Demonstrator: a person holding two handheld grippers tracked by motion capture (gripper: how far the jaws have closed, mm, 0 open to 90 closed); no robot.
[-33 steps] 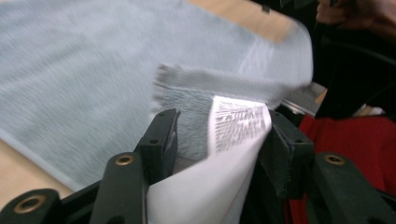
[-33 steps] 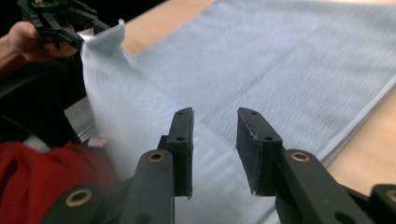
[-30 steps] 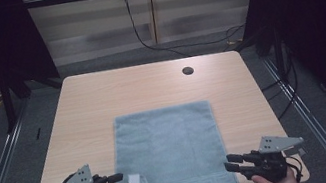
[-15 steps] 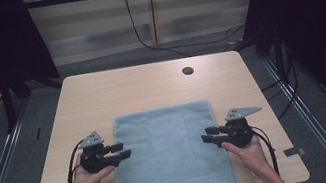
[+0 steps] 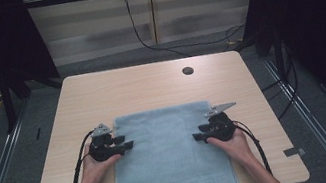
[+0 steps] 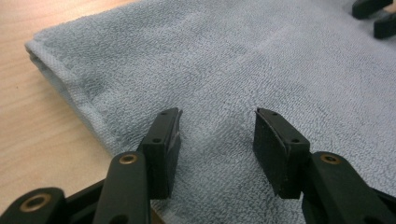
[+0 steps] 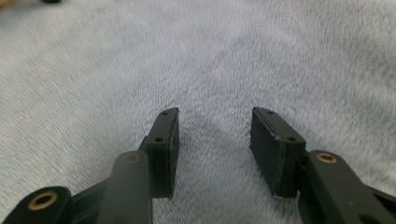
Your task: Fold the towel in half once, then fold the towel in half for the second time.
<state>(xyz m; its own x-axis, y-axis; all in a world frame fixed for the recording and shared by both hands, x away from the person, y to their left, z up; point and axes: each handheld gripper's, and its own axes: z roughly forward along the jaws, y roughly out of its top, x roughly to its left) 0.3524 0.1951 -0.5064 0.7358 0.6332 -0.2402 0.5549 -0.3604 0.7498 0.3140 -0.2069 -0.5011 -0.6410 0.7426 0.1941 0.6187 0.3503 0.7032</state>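
While both hands work at the folding, items stand as follows.

Towel: grey-blue, lying doubled on the near half of the table, folded edge toward the far side, patterned hem hanging at the near edge. Surface flat and free of creases.

Left gripper: resting at the towel's left edge; jaws apart, over the cloth, with nothing pinched between them. In the left gripper view the doubled side edge of the towel runs just beside them.

Right gripper: at the towel's right edge, mirroring the other; jaws have just been opening and stand apart over plain cloth, holding nothing.

Step in hand, by judgement: one fold laid down and released, grippers placed midway along the sides.

Next move, by judgement: pinch both layers cleanly at each side edge, evenly, before lifting for a further fold.
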